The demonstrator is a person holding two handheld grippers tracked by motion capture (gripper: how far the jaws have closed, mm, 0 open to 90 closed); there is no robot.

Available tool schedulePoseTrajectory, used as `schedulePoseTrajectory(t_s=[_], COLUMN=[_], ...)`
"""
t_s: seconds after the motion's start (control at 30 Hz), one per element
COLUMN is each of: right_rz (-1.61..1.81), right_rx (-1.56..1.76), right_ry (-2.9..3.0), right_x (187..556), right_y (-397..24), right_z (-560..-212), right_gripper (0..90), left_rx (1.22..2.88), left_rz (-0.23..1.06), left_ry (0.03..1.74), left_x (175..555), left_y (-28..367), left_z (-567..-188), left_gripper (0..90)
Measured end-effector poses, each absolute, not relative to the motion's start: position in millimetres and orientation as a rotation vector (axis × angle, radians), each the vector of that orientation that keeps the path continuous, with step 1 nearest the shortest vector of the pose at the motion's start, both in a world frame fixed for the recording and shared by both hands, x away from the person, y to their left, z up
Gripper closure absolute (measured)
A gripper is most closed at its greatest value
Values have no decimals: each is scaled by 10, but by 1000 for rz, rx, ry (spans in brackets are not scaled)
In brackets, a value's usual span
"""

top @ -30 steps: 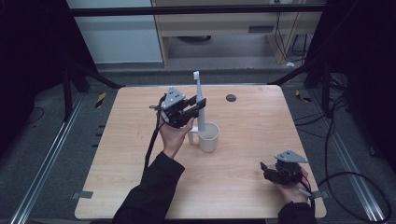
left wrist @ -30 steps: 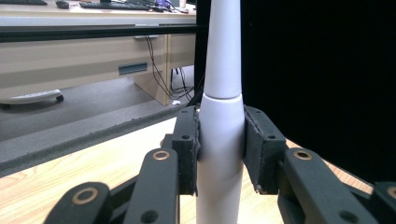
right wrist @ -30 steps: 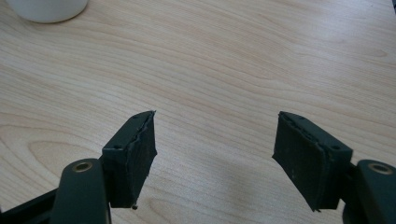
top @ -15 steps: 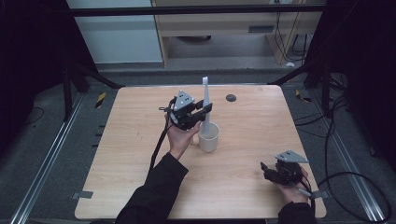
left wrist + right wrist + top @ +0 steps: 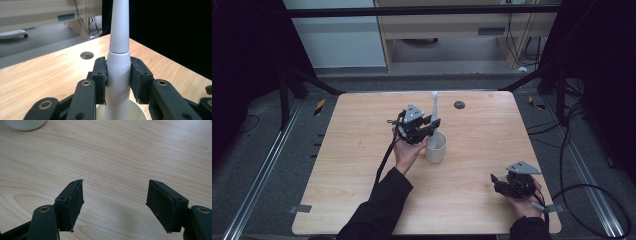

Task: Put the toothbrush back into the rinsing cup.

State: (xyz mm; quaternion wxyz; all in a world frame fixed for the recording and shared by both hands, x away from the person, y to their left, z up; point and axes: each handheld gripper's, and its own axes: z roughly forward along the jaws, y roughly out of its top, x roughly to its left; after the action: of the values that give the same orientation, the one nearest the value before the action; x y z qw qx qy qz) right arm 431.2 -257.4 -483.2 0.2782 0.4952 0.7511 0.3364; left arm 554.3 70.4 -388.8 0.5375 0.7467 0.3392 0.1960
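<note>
Toothbrush handle (image 5: 119, 72) sits clamped between the pads of my left gripper (image 5: 428, 126), which closes on its thick white body just below the seam where the slimmer neck begins. Its long axis stands nearly upright, the narrow end (image 5: 434, 102) rising above the jaws in the high view with a slight lean away from me. Directly under it is the white cup (image 5: 435, 148), near the middle of the wooden table (image 5: 362, 190); in the left gripper view the cup's rim (image 5: 138, 111) curves just below the jaws and the handle's lower end passes inside that rim. How deep the foot of the brush sits I cannot tell, since the gripper hides it. I take it for an electric toothbrush, though the head is cut off at the top of the frame.

What the next move turns on, as I judge it, is that straight vertical line: brush over cup, axis plumb, so a plain lowering should seat it.

My left hand (image 5: 406, 152) reaches forward from the sleeve, palm under the gripper, jaws pointing away from me and level. My right gripper (image 5: 507, 185) rests well apart at the near right corner, jaws (image 5: 115, 202) spread wide over bare wood with nothing between them.
</note>
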Motion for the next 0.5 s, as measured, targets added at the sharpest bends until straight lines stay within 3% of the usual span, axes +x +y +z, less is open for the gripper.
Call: schedulePoseTrajectory(t_s=[0.5], right_rz=[898], right_rx=[1330], right_ry=[2017], right_x=[4311], right_y=[-2573], right_z=[-4833], right_gripper=[294], left_rx=[1868], left_rz=[447], left_ry=[827], left_x=[5570], left_y=[617], left_z=[-4133], left_gripper=[669])
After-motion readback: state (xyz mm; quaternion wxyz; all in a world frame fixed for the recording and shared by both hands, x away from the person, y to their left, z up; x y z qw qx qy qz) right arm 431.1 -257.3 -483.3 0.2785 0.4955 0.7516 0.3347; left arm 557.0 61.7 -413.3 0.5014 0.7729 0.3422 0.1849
